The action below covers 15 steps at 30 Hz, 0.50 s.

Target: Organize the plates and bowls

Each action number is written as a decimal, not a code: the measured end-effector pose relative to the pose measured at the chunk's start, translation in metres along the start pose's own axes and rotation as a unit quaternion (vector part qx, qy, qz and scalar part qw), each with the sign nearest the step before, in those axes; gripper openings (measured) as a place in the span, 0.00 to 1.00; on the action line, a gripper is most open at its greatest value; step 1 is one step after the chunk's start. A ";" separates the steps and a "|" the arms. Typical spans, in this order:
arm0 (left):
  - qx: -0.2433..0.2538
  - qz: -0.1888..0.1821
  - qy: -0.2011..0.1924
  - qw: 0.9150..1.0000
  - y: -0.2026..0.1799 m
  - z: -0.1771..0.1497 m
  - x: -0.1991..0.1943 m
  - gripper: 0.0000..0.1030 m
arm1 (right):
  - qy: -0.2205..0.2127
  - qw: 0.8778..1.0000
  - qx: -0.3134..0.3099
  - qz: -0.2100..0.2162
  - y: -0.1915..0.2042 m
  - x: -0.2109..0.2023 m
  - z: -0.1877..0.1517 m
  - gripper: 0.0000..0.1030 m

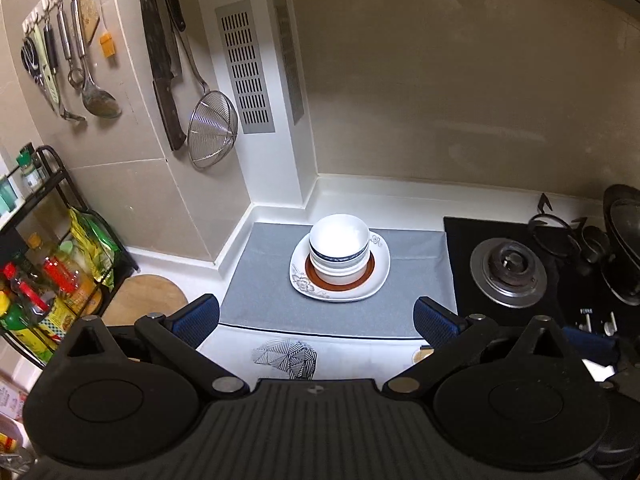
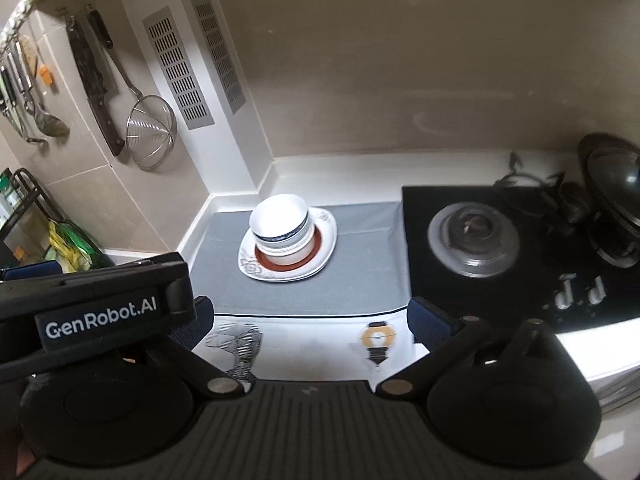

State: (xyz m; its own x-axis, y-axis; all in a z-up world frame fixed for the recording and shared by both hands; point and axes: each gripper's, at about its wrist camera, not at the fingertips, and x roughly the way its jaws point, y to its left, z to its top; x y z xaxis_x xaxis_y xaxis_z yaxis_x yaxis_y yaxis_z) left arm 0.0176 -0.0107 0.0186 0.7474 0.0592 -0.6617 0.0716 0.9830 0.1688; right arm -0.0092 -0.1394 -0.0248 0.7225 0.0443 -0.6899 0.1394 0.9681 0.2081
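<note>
The left gripper (image 1: 316, 316) and the right gripper (image 2: 310, 316) both stand spread wide with nothing between their blue-padded fingers (image 1: 198, 318), touching nothing. In the right wrist view the black body of the left gripper covers the lower left, and that view is blurred, so the printed white mat (image 2: 304, 344) reads poorly. Ahead of both grippers, well apart, nested white bowls (image 1: 339, 246) sit on a brown-rimmed plate (image 1: 370, 270) atop white floral square plates (image 1: 304, 284) on a grey cloth (image 1: 416, 292).
</note>
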 end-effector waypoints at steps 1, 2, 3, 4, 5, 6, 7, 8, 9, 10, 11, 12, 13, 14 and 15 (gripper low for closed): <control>0.000 -0.001 0.003 1.000 -0.001 -0.001 -0.003 1.00 | 0.001 1.000 -0.001 -0.005 0.000 -0.004 -0.002 1.00; -0.001 -0.003 0.006 1.000 -0.001 -0.003 -0.005 1.00 | 0.004 1.000 0.000 -0.009 -0.002 -0.008 -0.002 1.00; -0.002 -0.008 0.008 1.000 -0.002 -0.005 -0.006 1.00 | 0.007 1.000 0.000 -0.014 -0.003 -0.010 -0.004 1.00; -0.003 -0.012 0.009 1.000 -0.003 -0.006 -0.006 1.00 | 0.006 1.000 -0.002 -0.018 -0.003 -0.013 -0.005 1.00; -0.003 -0.012 0.012 1.000 -0.004 -0.008 -0.007 1.00 | 0.007 1.000 -0.005 -0.022 -0.004 -0.014 -0.007 1.00; -0.004 -0.012 0.014 1.000 -0.005 -0.010 -0.008 1.00 | 0.009 1.000 -0.006 -0.024 -0.005 -0.015 -0.008 1.00; -0.004 -0.012 0.015 1.000 -0.005 -0.011 -0.008 1.00 | 0.012 1.000 -0.004 -0.024 -0.006 -0.016 -0.009 1.00; -0.003 -0.012 0.017 1.000 -0.006 -0.012 -0.009 1.00 | 0.015 1.000 -0.003 -0.024 -0.006 -0.015 -0.010 1.00; -0.002 -0.012 0.019 1.000 -0.007 -0.013 -0.009 1.00 | 0.017 1.000 -0.002 -0.024 -0.007 -0.015 -0.012 1.00; -0.001 -0.012 0.021 1.000 -0.007 -0.014 -0.009 1.00 | 0.018 1.000 -0.002 -0.024 -0.008 -0.016 -0.013 1.00; 0.001 -0.013 0.025 1.000 -0.008 -0.014 -0.008 1.00 | 0.021 0.999 -0.002 -0.025 -0.008 -0.015 -0.013 1.00; 0.002 -0.015 0.027 1.000 -0.008 -0.014 -0.008 1.00 | 0.022 0.999 -0.001 -0.025 -0.009 -0.015 -0.014 1.00; 0.002 -0.016 0.027 1.000 -0.008 -0.015 -0.008 1.00 | 0.023 0.999 0.000 -0.022 -0.010 -0.015 -0.015 1.00; 0.001 -0.017 0.027 1.000 -0.008 -0.016 -0.009 1.00 | 0.024 1.000 0.001 -0.019 -0.011 -0.014 -0.015 1.00; 0.002 -0.017 0.026 1.000 -0.009 -0.016 -0.010 1.00 | 0.025 1.000 0.003 -0.016 -0.012 -0.014 -0.015 1.00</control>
State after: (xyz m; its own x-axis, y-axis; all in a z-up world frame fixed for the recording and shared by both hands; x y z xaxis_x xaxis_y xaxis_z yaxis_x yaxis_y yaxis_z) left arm -0.0007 -0.0169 0.0117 0.7089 0.0348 -0.7045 0.0988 0.9840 0.1479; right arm -0.0312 -0.1476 -0.0280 0.6832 0.0266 -0.7298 0.1656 0.9676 0.1904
